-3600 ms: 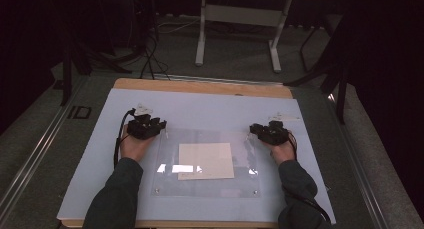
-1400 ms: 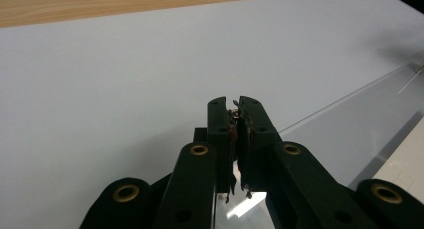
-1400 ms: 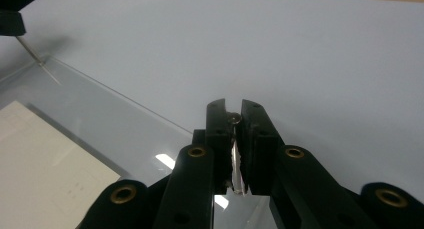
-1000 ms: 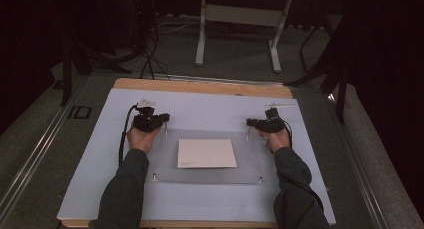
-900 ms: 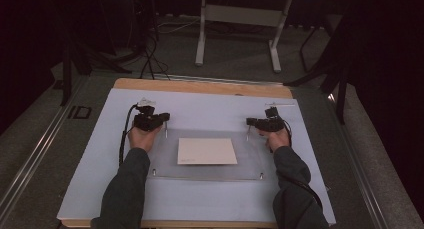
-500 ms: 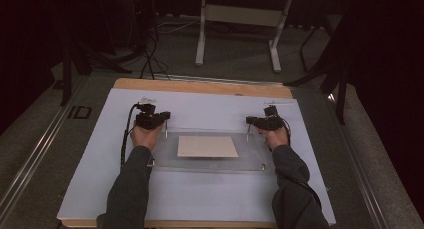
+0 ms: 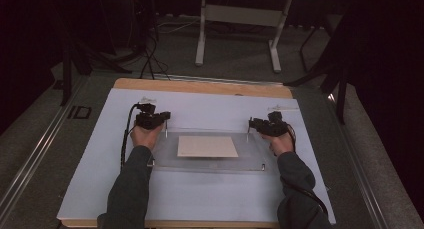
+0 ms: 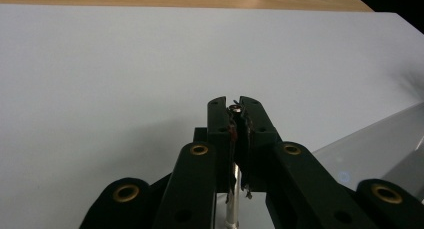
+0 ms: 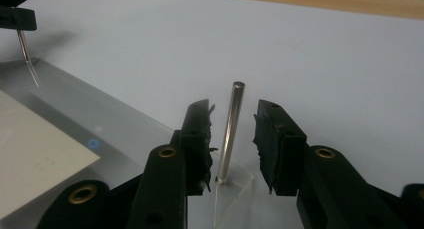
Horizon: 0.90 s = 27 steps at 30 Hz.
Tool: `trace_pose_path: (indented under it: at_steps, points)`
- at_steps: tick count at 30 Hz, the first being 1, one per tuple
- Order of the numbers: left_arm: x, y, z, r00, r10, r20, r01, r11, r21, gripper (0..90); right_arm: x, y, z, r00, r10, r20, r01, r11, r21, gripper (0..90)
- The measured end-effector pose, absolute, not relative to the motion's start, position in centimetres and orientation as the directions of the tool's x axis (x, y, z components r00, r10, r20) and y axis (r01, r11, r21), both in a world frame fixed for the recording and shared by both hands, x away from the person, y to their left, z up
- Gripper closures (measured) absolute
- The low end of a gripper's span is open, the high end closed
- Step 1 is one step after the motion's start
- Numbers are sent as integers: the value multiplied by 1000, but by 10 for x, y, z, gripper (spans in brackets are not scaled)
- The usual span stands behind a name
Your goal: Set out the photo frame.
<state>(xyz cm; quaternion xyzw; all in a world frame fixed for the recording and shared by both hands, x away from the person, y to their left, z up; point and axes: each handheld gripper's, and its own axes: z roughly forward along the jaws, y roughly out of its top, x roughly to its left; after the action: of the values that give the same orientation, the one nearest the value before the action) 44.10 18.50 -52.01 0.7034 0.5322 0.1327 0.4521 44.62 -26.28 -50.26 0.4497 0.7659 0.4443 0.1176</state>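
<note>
A clear acrylic plate lies on the white mat with a beige sheet on its middle. Thin metal pins stand at its corners. My left gripper is at the far left corner. In the left gripper view it is shut on that corner's pin, beside the plate's edge. My right gripper is at the far right corner. Its jaws have just been opening. In the right gripper view it stands open, with the upright pin between the jaws and touching neither pad.
The white mat covers a wooden table, whose far edge shows beyond it. Two more pins stand at the plate's near corners. A desk frame and cables stand on the dark floor behind.
The plate has shifted away from the person since the oldest frame, and both hands went forward with it. Over the last second its near edge drew farther back; the hands hardly moved.
</note>
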Motion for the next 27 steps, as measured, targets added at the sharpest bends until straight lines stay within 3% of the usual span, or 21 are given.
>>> trace_pose_path:
  at_steps: [16,27]
  points:
    - [444,186,-521,391,866,-312,640,-13,768,850,409,-279,-504,-587,798,137,523,244,817,623]
    - [445,186,-521,392,863,-318,644,-11,765,850,394,-285,-504,-601,794,87,496,286,820,485]
